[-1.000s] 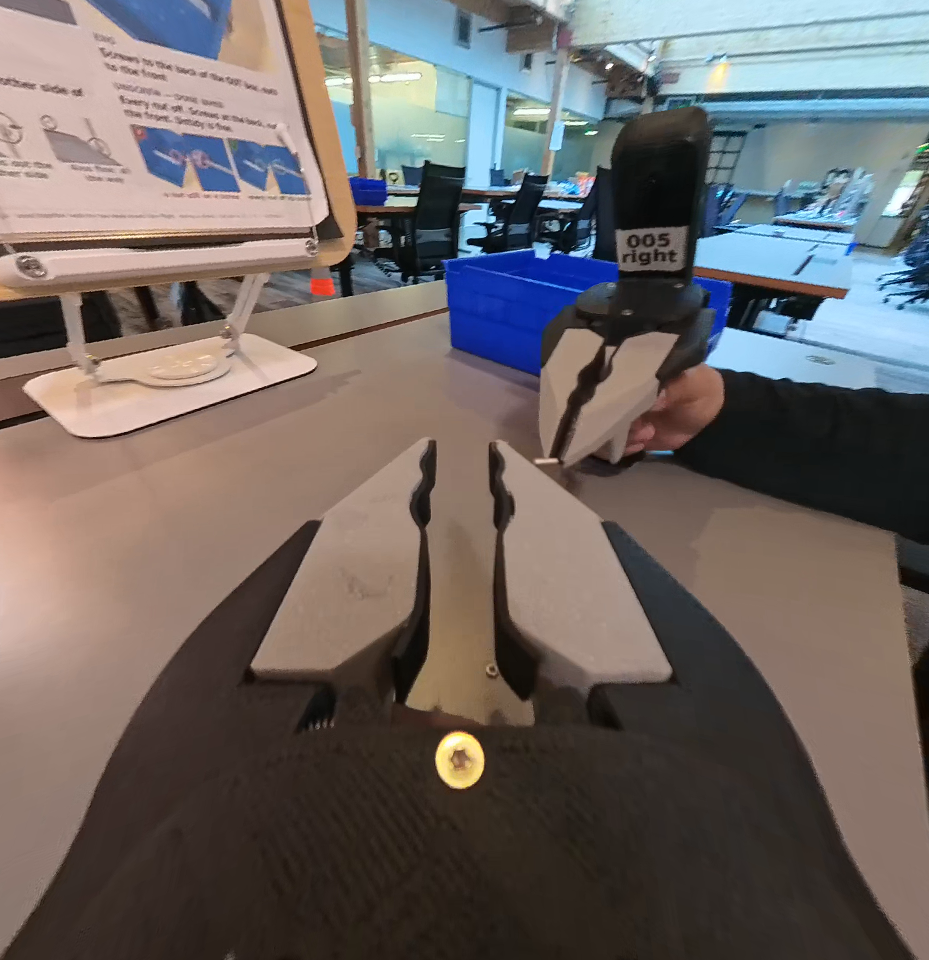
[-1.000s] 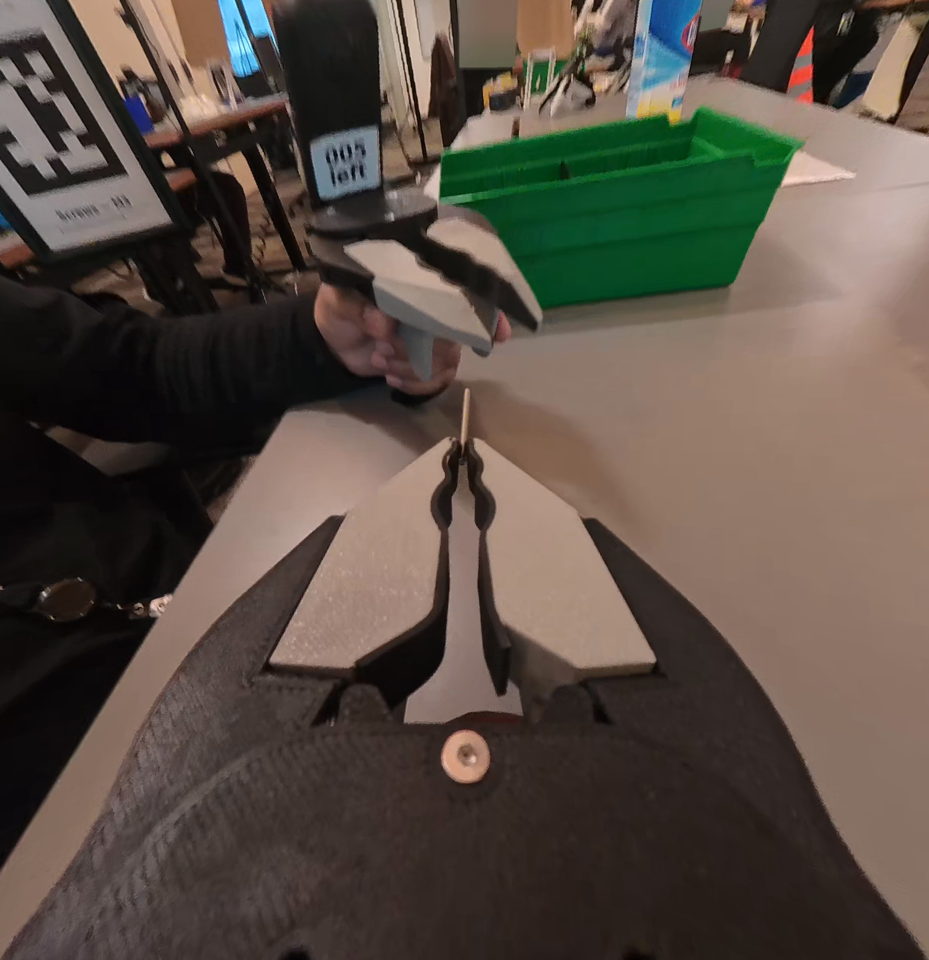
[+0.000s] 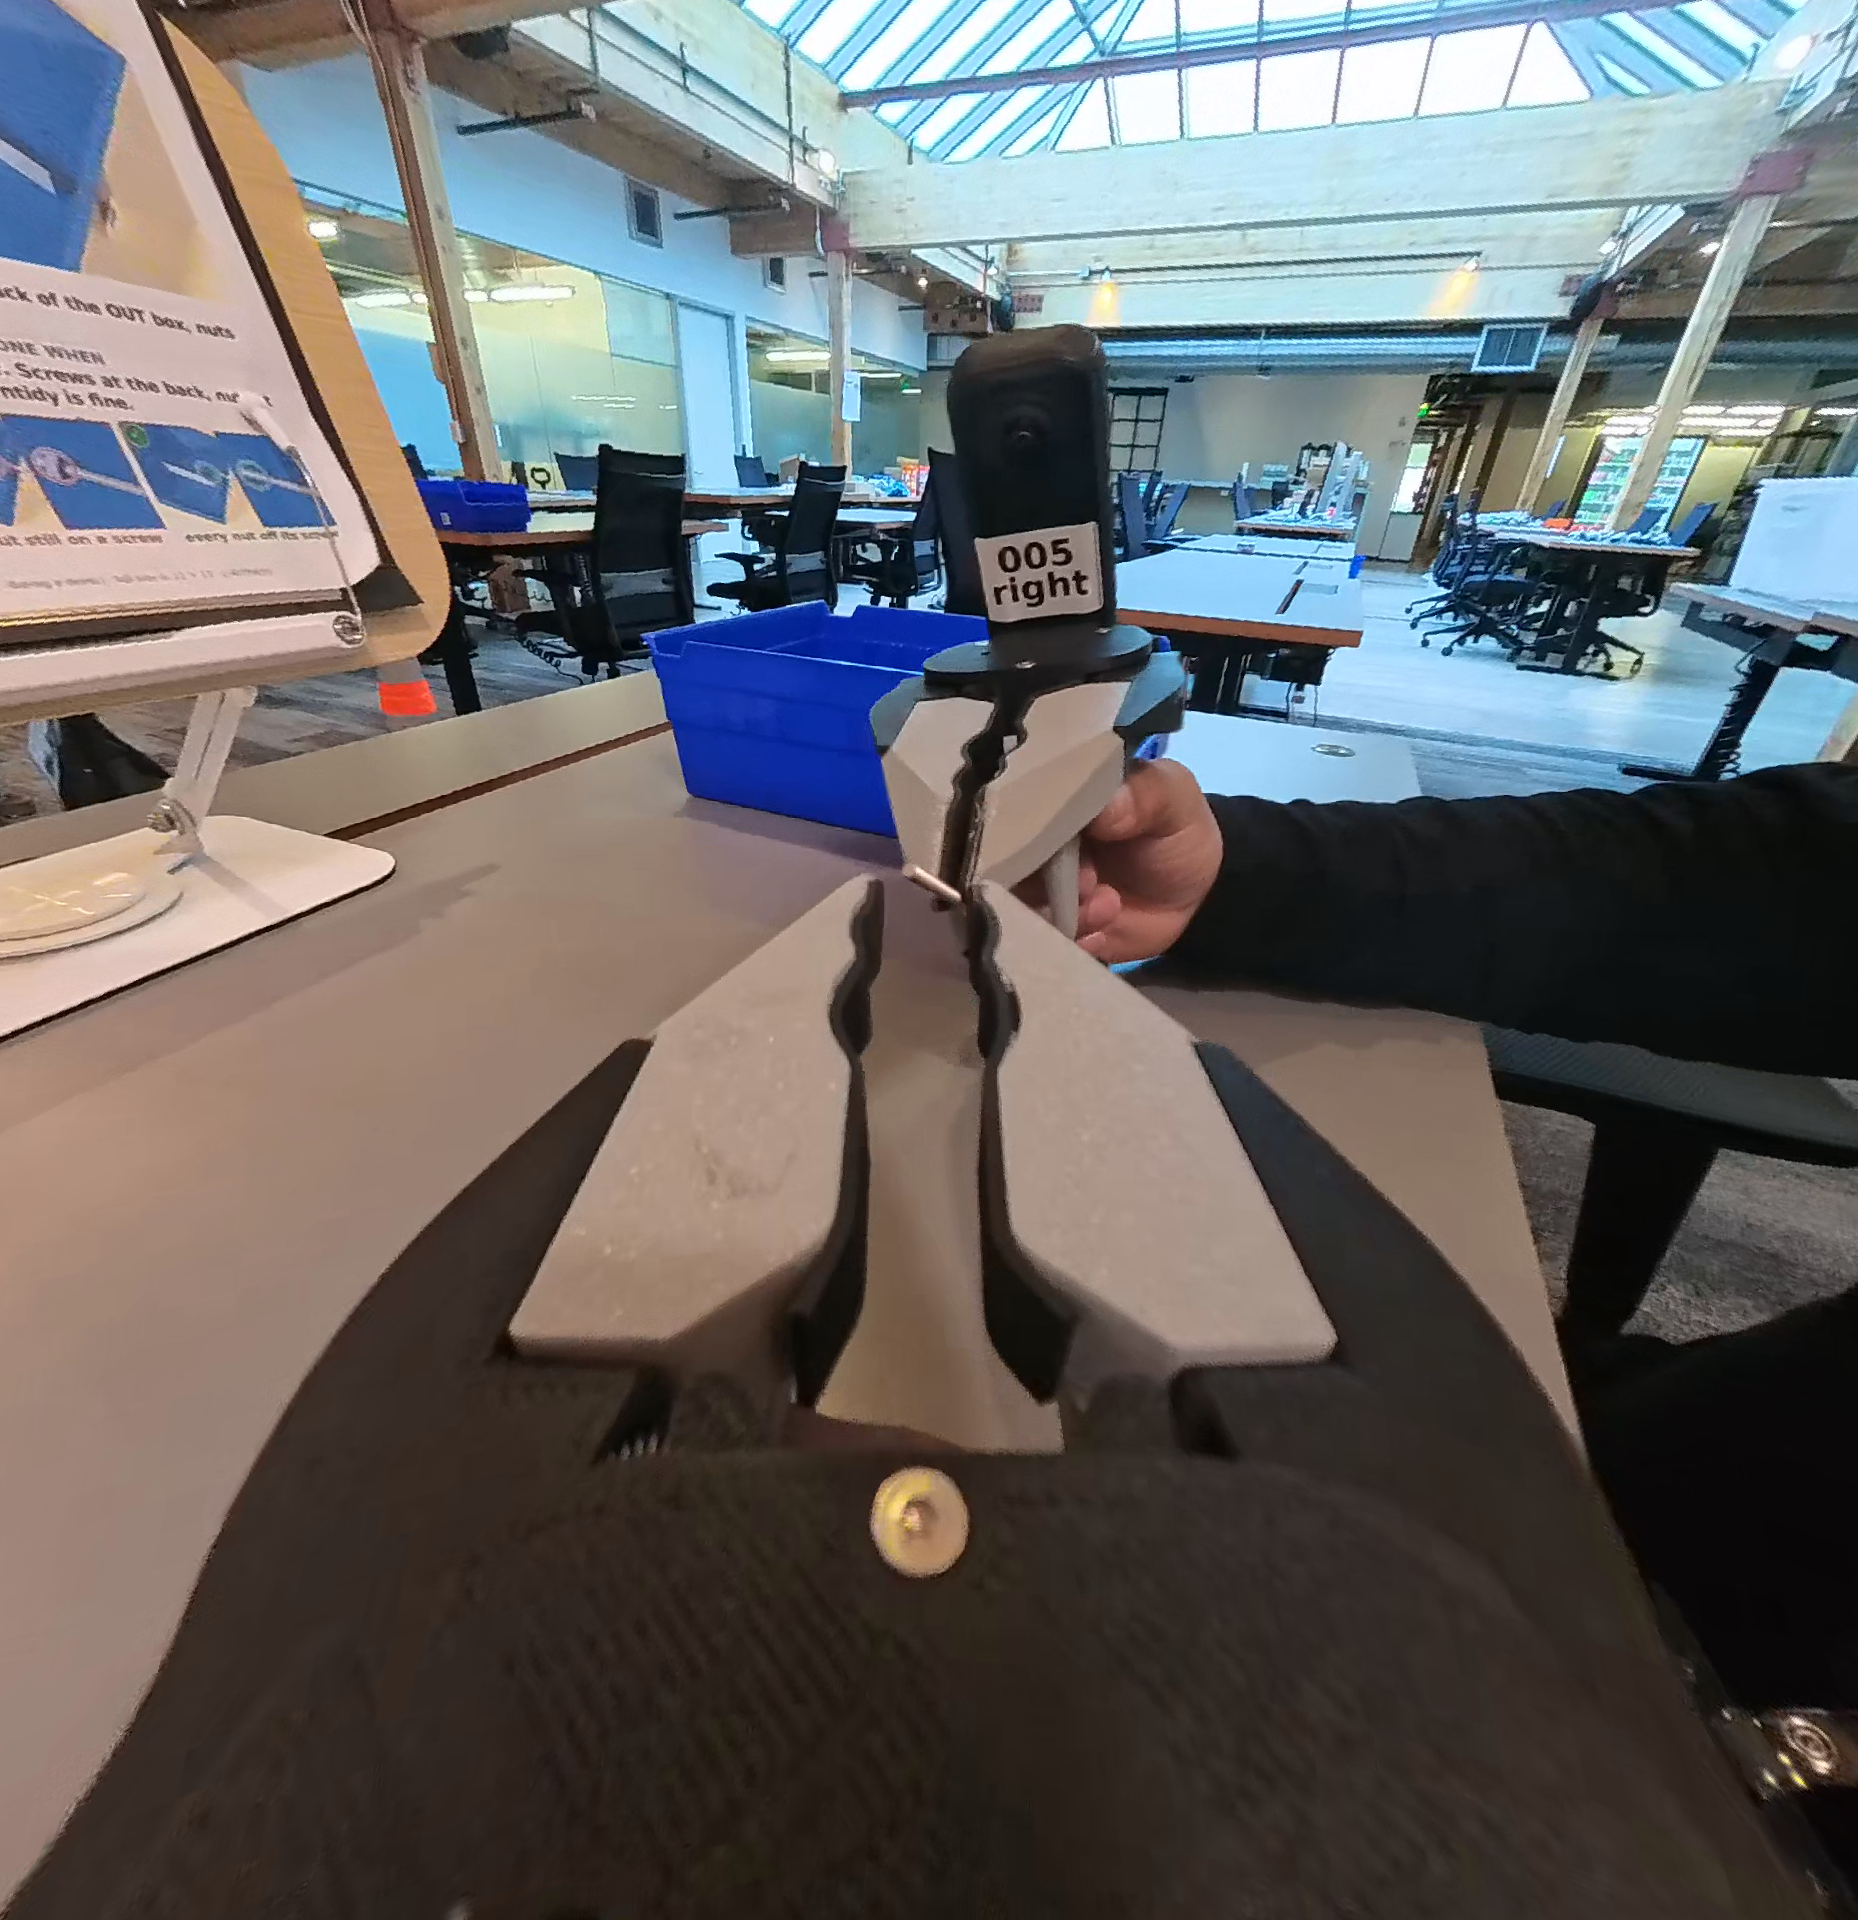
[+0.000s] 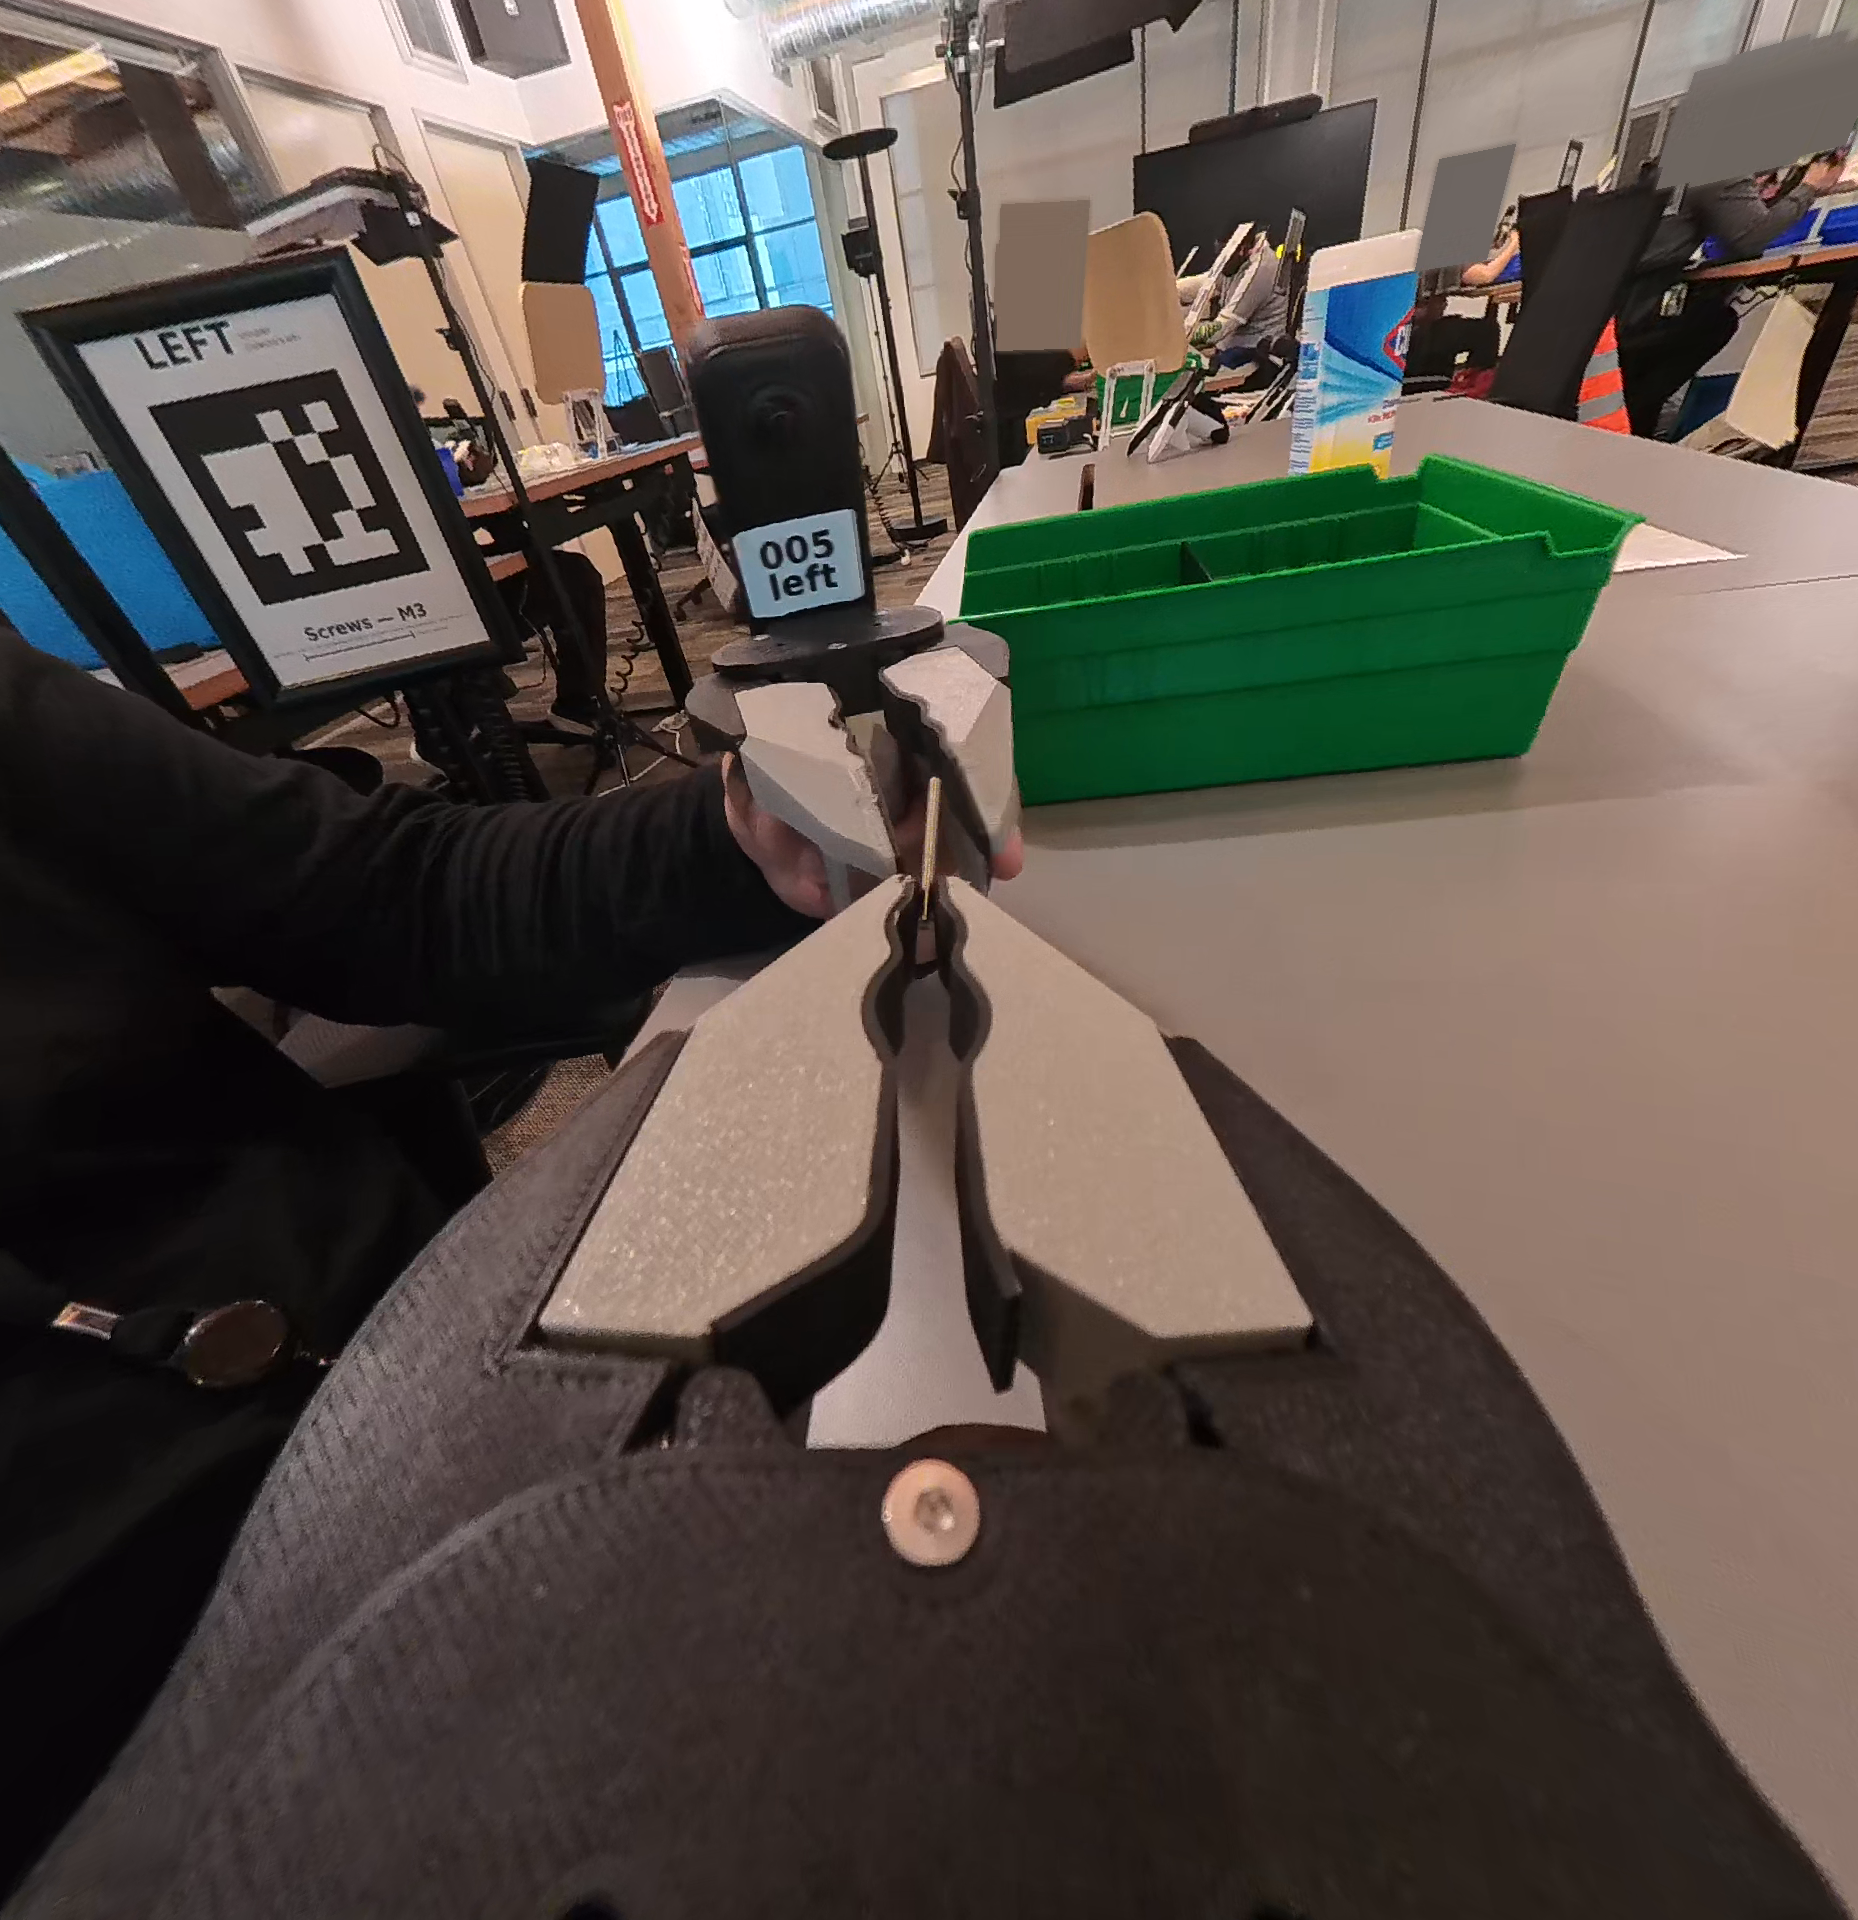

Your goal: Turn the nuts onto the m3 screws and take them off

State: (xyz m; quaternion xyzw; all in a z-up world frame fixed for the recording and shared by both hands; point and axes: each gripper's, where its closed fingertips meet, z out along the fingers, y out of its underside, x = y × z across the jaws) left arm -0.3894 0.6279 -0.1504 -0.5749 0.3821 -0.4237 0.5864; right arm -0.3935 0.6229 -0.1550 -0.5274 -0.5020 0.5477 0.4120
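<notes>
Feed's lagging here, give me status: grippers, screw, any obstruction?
Right gripper shut on screw. Left gripper open, tips flanking the screw. No nut visible. Nothing in the way.

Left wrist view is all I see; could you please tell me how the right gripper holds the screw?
Observer: The right gripper pinches the screw by one end at its tips; the shaft sticks straight ahead.
Operator: Thank you. Is my left gripper around it?
Observer: The shaft shows between the fingers of the open left gripper; contact I cannot tell.
Operator: Anything behind my gripper?
Observer: A green bin, contents hidden.
</notes>
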